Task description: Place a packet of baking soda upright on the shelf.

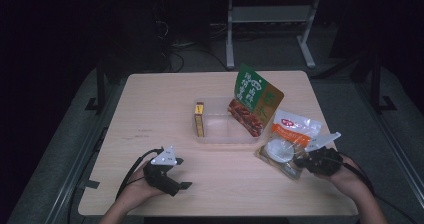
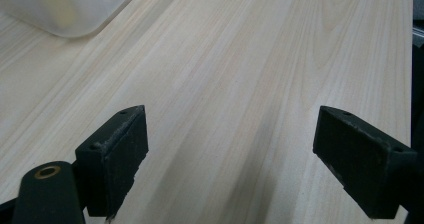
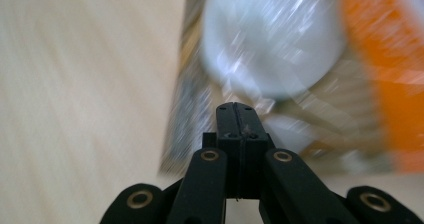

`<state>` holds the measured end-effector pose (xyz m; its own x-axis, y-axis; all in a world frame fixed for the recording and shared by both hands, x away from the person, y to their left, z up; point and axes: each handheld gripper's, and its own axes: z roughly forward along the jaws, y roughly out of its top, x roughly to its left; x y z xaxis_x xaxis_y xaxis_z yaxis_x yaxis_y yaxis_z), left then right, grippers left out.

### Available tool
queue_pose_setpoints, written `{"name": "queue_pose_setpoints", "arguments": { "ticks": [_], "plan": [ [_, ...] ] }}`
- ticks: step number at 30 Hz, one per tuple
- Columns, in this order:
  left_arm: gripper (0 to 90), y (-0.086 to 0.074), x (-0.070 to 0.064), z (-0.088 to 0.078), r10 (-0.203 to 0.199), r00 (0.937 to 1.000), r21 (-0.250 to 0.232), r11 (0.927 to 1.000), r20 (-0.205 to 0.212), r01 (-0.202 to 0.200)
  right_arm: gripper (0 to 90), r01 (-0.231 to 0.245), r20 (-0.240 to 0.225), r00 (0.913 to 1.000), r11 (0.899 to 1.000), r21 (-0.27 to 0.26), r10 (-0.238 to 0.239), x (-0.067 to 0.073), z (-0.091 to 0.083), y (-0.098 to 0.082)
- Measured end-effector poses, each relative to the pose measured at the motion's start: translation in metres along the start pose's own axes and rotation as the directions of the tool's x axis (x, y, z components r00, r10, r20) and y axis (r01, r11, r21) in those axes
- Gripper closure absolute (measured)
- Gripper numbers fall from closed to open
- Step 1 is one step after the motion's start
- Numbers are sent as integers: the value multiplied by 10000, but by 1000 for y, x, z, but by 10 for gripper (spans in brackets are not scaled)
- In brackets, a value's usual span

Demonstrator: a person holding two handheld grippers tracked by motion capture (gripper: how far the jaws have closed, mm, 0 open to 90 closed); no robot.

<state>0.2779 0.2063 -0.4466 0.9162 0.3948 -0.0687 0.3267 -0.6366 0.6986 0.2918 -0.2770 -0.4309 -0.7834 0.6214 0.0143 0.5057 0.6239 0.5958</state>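
A clear snack bag [image 1: 290, 141] with an orange and white label lies at the table's right. My right gripper [image 1: 303, 160] is at its near corner. In the right gripper view its jaws [image 3: 236, 115] are shut pad to pad, and the blurred bag [image 3: 280, 44] lies just beyond and under the tips; I see nothing pinched between them. My left gripper [image 1: 183, 173] rests at the front left of the table, jaws wide open [image 2: 240, 154] over bare wood. A clear plastic tub [image 1: 220, 136] sits mid-table with a yellow box [image 1: 199, 119] and a green bag [image 1: 255, 101] standing in it.
The tub's corner [image 2: 65, 9] shows at the upper left of the left gripper view. Light wood tabletop [image 1: 150, 109] runs bare to the left and front. Beyond the far edge stand the metal legs of a stand [image 1: 230, 39] on a dark floor.
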Motion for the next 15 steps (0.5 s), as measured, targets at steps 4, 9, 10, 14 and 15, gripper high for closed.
{"name": "queue_pose_setpoints", "arguments": {
  "ticks": [4,9,10,14,15],
  "plan": [
    [139,1,-1,1,8,10000,-80,10000,10,-8,899,63,214,9998,9992,-401,-54,-13,6,18],
    [139,-1,1,0,1,10000,-18,10000,1,-1,899,223,136,9997,9996,162,-225,-22,27,23],
    [139,-1,1,0,-8,10000,15,10000,-3,8,899,185,31,9998,9998,93,-186,-24,27,23],
    [139,0,0,0,20,10000,49,10000,30,-20,900,434,-70,9990,9987,283,-432,-23,31,27],
    [139,0,-1,1,9,10000,20,10000,45,-9,900,470,-109,9989,9983,349,-466,-22,31,28]
  ]
}}
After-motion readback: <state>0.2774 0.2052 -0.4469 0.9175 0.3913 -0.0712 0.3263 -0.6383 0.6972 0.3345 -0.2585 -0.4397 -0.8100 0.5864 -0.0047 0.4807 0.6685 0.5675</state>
